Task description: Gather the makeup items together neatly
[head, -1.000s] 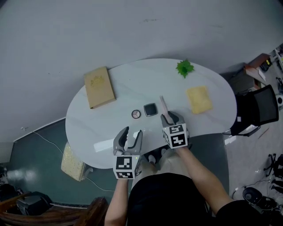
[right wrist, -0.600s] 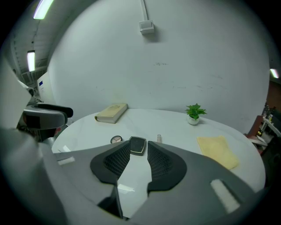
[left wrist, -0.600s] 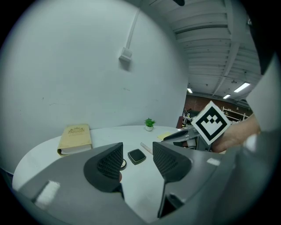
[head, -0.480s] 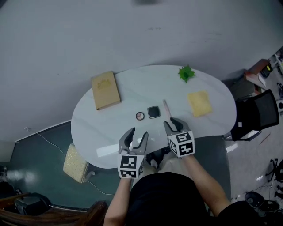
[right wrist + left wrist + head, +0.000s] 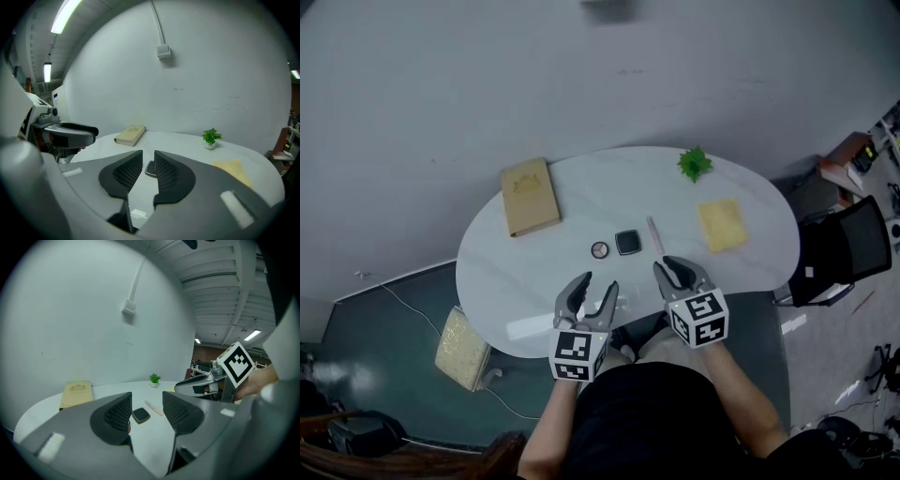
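Square black compact (image 5: 627,242) lay on the white table (image 5: 525,281) between the round compact (image 5: 599,249) and pink stick (image 5: 655,236), beyond both grippers' tips. Left gripper (image 5: 594,287) was wide open and empty. Right gripper (image 5: 674,268) had just been closing to a narrow gap, holding nothing.

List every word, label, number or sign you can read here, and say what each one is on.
No text anywhere reads clearly.
Tan book: an emblem and a line of print on the cover, too small to read.
Left marker cube: black-and-white square pattern, no letters or digits.
Right marker cube: the same kind of pattern, no letters or digits.
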Demonstrator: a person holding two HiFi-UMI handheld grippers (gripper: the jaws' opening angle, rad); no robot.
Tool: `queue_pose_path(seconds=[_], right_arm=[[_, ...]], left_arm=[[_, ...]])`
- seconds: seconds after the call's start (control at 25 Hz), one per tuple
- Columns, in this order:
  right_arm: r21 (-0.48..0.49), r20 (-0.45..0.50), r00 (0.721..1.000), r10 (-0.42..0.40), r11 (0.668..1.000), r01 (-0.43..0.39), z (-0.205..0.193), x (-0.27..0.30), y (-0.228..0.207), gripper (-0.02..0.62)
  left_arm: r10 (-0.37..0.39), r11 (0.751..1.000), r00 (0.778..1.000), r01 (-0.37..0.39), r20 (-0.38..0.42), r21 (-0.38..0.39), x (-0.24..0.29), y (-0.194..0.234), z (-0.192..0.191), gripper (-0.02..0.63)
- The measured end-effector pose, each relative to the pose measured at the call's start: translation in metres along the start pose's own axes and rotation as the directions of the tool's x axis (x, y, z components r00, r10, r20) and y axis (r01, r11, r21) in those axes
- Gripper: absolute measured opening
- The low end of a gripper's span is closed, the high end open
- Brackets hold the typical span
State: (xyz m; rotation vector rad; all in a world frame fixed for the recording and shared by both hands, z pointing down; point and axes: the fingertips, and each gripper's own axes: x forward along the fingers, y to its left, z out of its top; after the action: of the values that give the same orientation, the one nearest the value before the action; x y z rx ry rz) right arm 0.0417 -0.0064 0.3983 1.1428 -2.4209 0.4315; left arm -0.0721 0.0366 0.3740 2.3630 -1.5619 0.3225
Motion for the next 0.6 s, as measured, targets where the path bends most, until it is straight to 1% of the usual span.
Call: queue_pose_path(seconds=[0.28,0.6], right_arm=[[-0.03,0.089,0.996,0.011,1.0,-0.008,0.035,-0.023,0.003,0.063],[-0.054,0.142,0.989,0.046,0.998,-0.038,0.065,-0.036,0.006,0.043]], left_arm=[[-0.006,1.0,0.999,0.006,0.046,0.011,-0.007,-0.003,0.023,0.196],[-0.005,1.0,0.996,0.003,0.088,0.021,-0.012,0.001,0.049,0.179]])
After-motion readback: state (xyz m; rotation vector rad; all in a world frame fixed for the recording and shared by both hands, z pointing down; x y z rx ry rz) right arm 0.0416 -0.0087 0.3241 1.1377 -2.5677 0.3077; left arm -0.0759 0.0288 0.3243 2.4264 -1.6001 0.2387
